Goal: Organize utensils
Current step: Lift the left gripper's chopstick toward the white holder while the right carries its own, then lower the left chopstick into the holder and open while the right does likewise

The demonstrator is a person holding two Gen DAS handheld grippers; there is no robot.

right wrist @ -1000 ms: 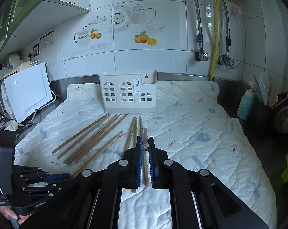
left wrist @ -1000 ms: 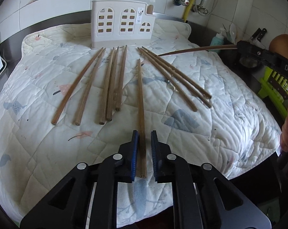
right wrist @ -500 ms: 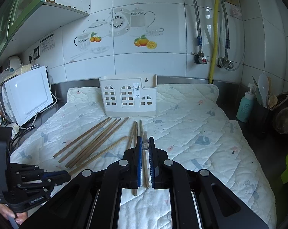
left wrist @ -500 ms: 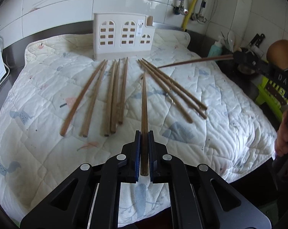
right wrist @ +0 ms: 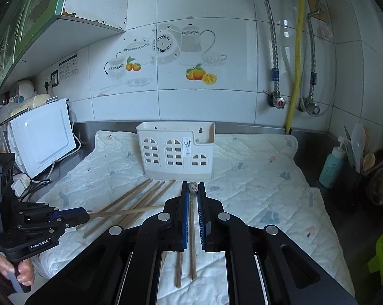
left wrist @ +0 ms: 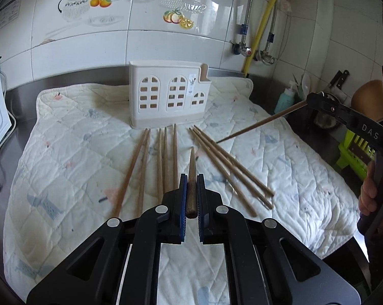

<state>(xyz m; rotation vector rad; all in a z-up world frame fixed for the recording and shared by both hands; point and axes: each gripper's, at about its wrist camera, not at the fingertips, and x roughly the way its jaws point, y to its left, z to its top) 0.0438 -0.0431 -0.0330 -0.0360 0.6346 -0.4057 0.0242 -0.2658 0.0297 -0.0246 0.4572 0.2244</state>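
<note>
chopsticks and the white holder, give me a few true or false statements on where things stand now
1. Each gripper is shut on one chopstick. True: left gripper holds the left-held chopstick, right gripper holds the right-held chopstick.
2. The white holder already has chopsticks in it. False: none show above its rim.
3. The holder lies tipped on its side. False: it stands upright on the quilted mat.
4. Loose chopsticks lie on the mat in front of the holder. True.
</note>
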